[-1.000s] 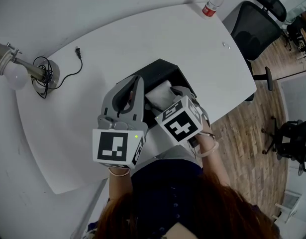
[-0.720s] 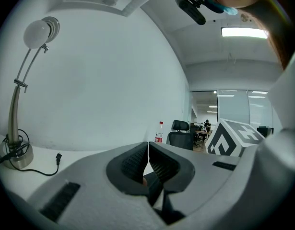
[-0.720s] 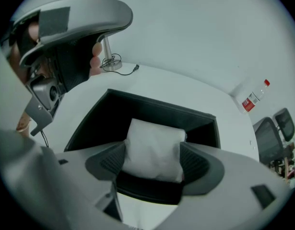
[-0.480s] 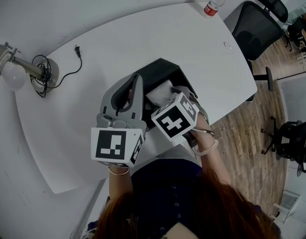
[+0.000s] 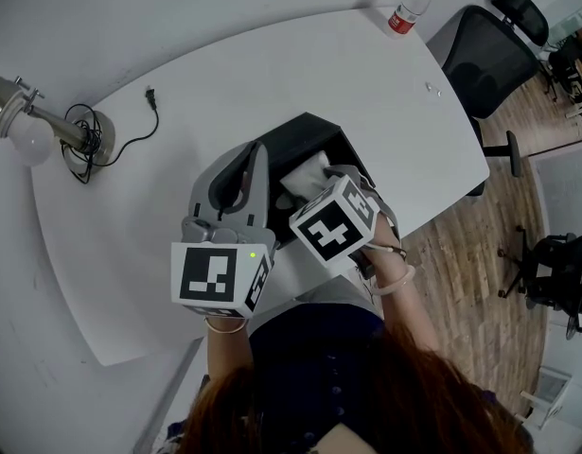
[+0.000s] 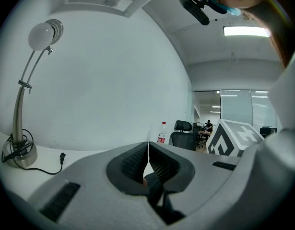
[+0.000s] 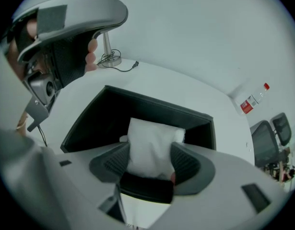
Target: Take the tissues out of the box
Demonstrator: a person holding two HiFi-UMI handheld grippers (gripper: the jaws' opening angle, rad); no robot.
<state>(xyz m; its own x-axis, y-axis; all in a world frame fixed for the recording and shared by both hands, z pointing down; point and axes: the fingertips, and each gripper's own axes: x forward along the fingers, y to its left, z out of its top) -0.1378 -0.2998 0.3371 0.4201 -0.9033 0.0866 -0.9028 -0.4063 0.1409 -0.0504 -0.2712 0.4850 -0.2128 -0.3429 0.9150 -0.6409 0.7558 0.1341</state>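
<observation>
Right gripper view alone shows the right tongs [image 7: 151, 153], just closing, pinching the tissues [image 7: 152, 135].

wall [image 6: 113, 75] white | table [image 5: 300, 74] white, curved | desk lamp [image 5: 46, 122] left | office chair [image 5: 485, 60] black | floor [image 5: 480, 253] wood

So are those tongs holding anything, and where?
The right tongs, which have just been closing, pinch the tissue by its sides; the left tongs are shut, empty.
</observation>
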